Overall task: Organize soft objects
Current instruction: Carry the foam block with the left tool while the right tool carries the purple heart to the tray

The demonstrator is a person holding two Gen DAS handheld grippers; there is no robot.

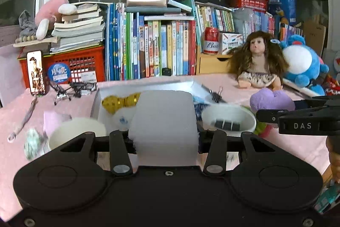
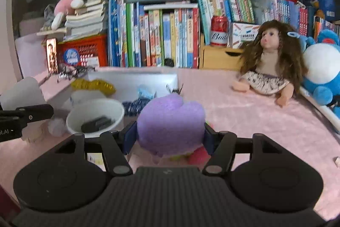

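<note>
left tongs: clamped on a pale white foam block, squarish, matte, finely pored, with a ragged lower left edge; the block fills the gap between the jaws and hides the fingertips. right tongs: blue pads pressed on both flanks of a purple foam heart, spongy, lobed at the top; bits of pink and yellow-green soft material show just beneath it.

landmark: the white paper cup, round-rimmed, thin-walled, holding dark binder clips. the purple heart hangs just right of the cup; the white block is just left of it in the left wrist view, partly covering the shallow white tray behind the cup. the tray holds a gold, faceted, shiny object and blue scraps. a second cup, blurred, lies further left of the landmark cup.

the table is covered with pink, napped cloth. right of the cup the cloth is open up to the long-haired doll and the blue-and-white plush. behind the cup and tray, a wall of upright books and a red crate closes the far edge. the near table edge is hidden by the tool bodies.
</note>
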